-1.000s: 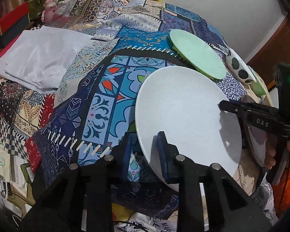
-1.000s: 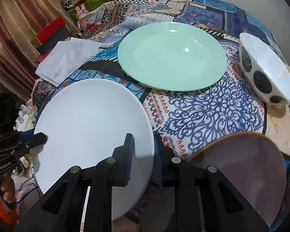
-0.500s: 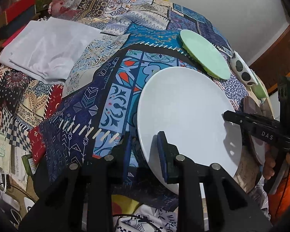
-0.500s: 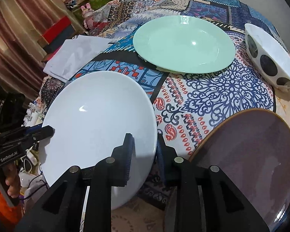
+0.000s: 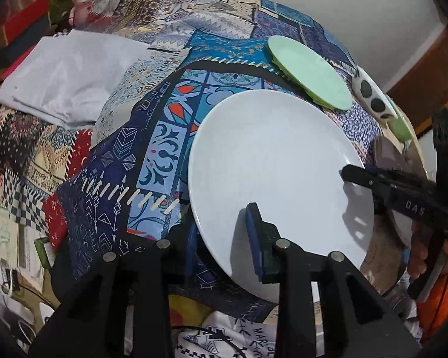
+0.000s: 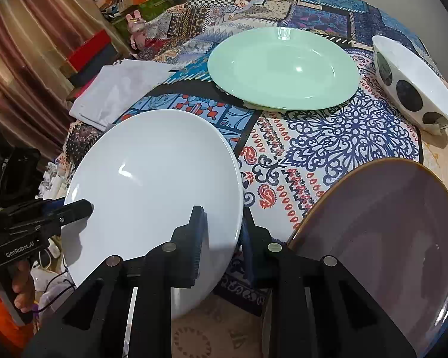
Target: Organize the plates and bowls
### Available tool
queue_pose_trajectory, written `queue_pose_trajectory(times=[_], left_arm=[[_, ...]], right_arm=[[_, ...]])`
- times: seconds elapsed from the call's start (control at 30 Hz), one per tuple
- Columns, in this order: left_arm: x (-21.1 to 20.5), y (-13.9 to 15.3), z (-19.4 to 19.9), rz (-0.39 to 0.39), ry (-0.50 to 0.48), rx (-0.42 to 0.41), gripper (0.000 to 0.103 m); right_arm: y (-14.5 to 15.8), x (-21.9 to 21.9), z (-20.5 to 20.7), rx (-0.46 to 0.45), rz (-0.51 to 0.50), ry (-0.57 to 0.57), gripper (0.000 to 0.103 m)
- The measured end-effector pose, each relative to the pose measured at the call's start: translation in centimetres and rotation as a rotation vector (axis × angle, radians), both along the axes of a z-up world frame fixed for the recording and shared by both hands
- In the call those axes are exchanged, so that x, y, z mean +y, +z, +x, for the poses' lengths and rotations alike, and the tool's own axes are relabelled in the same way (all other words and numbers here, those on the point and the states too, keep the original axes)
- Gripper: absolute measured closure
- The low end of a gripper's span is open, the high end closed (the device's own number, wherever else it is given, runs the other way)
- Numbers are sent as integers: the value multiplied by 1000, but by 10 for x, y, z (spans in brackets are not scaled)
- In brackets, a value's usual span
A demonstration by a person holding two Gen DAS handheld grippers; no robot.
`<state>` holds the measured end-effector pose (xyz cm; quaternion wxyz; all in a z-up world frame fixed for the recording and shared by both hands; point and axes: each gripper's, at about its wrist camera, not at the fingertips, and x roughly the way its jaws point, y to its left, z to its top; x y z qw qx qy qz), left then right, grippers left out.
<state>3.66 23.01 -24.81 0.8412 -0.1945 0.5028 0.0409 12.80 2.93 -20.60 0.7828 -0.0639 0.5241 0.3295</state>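
White plate [image 5: 271,167] sat gripped at its near rim by both grippers: left gripper [image 5: 224,238] opening slightly, right gripper [image 6: 222,238] clamped.

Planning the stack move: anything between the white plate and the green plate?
Nothing visible. The white plate is held at its rim by both tongs, left and right. Only bare patterned cloth lies between it and the green plate; the spotted bowl sits off to the side.

Dim indoor light; fisheye-bent, dark corners
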Motion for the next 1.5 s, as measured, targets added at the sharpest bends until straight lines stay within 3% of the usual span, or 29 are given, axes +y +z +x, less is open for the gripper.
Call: queue_pose_trajectory(times=[0.47, 0.93, 1.2, 1.5], left_arm=[[-15, 28, 1, 54, -2, -62, 72], [-64, 71, 20, 65, -102, -156, 72], [-107, 84, 30, 76, -183, -180, 72], [-143, 75, 44, 65, -243, -152, 72]], right_arm=[[31, -31, -8, -77, 71, -47, 83], [66, -91, -16, -156, 98, -163, 83], [68, -131, -18, -158, 107, -237, 83], [56, -164, -22, -128, 96, -286, 83]])
